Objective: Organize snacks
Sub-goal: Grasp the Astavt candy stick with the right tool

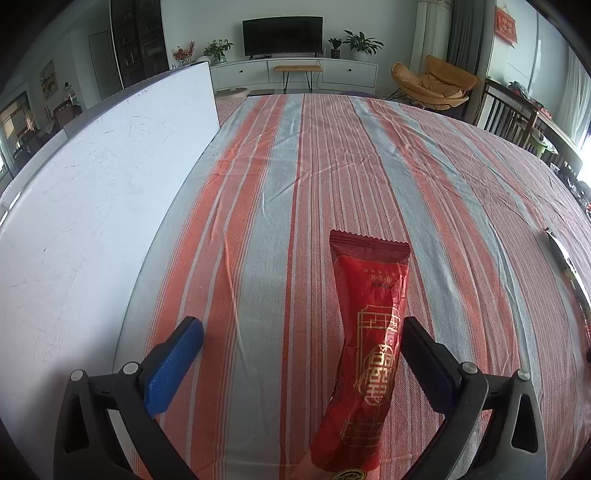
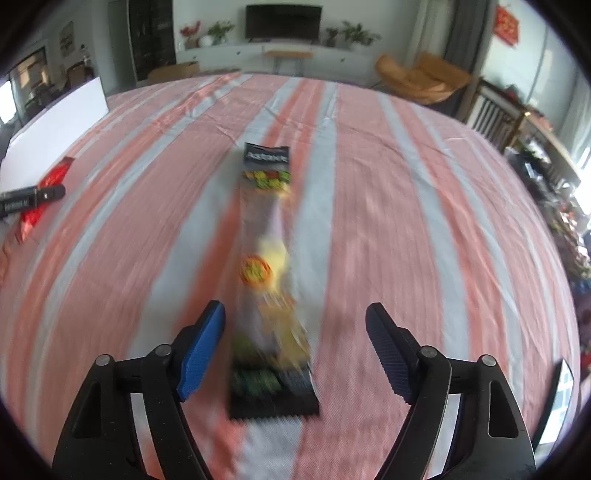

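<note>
Dark snack packet [image 2: 271,280] lies between right hand-held gripper [image 2: 295,347] fingers.

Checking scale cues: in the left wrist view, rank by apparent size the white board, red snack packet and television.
1. white board, largest.
2. red snack packet.
3. television, smallest as seen, though it stands far off, so its true size is unsure.
</note>
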Available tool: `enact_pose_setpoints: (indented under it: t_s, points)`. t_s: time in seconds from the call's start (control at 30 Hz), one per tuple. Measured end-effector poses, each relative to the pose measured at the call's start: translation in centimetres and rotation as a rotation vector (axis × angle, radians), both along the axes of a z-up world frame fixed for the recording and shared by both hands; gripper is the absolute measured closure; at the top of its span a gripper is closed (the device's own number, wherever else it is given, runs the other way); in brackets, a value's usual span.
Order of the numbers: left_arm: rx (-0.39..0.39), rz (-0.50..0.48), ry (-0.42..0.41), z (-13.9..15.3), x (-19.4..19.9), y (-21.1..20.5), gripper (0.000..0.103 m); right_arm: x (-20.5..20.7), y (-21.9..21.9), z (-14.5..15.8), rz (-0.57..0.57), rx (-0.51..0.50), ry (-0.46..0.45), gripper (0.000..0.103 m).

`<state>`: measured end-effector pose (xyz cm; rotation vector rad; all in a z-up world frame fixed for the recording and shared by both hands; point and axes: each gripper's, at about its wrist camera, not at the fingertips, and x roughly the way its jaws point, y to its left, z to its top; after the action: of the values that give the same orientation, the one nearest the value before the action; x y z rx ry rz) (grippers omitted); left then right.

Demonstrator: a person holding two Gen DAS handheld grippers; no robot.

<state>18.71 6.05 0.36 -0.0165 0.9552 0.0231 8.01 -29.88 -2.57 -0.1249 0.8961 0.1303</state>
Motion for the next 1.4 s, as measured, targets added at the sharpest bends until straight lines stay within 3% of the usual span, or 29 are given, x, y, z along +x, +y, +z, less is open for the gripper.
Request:
enact_pose_setpoints:
  t_s: [0.27, 1.4]
  points:
    - [0.0, 0.0, 0.0, 0.0, 0.0, 0.0, 0.0, 1.0, -0.9, -0.3, -0.087, 0.064, 0.011, 0.01]
    - [0.001, 0.0, 0.001, 0.0, -0.1, 0.0, 0.0, 0.6, -1.4, -0.2, -0.104, 0.066, 0.01, 0.009]
